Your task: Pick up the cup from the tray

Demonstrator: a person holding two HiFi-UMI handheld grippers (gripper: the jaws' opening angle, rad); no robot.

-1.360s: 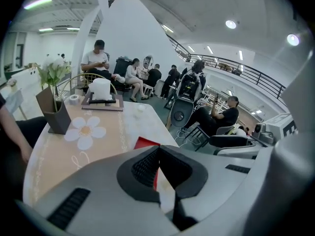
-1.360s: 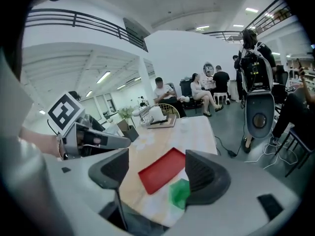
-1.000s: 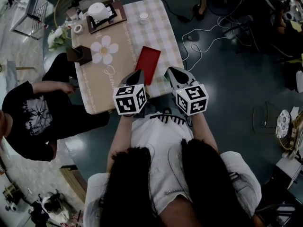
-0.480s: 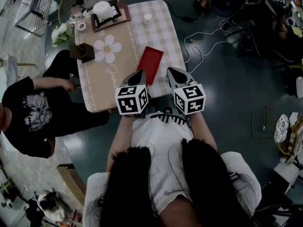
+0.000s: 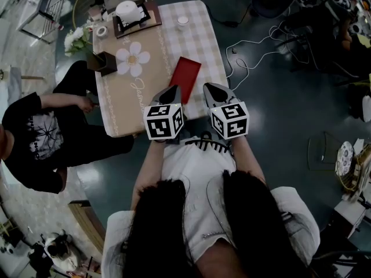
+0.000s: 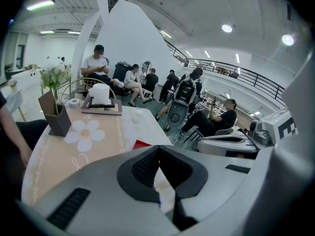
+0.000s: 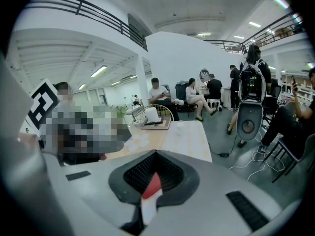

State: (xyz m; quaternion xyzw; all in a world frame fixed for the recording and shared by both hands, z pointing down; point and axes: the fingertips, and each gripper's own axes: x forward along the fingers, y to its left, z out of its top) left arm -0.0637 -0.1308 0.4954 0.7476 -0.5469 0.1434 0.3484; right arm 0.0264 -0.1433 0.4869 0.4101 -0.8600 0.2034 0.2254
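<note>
A small white cup stands on the checked cloth at the far end of the table, apart from any tray; it also shows in the left gripper view. A red tray lies bare near the table's near edge, just beyond both grippers, and its corner peeks over the left jaws. My left gripper hovers at the tray's near left end, jaws shut with nothing in them. My right gripper is beside the tray's near right end, also shut and bare.
A dark tray with a white object stands at the table's far left, next to a tape roll, flowers and a brown box. A seated person in black is at the table's left. Cables lie on the floor at right.
The head view has drifted a little, so the table sits slightly higher in the picture. Both grippers keep their place and stay shut.
</note>
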